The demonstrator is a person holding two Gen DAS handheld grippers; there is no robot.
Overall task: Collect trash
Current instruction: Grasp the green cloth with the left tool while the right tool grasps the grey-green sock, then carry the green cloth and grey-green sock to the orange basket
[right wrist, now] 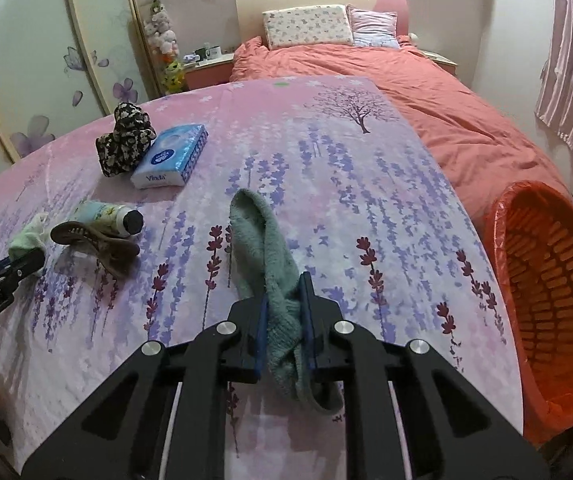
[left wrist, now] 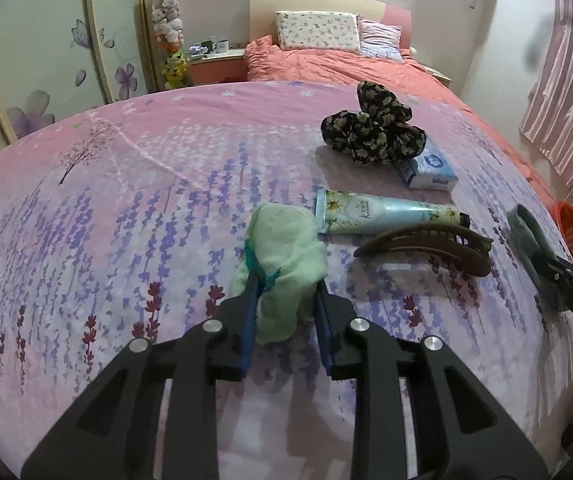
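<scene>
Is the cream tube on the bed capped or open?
Capped. In the right wrist view the cream tube lies on its side on the bedspread with a black cap on the end facing the camera.

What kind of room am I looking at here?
Almost certainly a bedroom. There is a bed with two pillows against a headboard, a nightstand beside it, and a wardrobe with flower-patterned sliding doors along the wall.

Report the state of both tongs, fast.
Left tongs: closed on the light green sock.
Right tongs: closed on the grey-green sock.
</scene>
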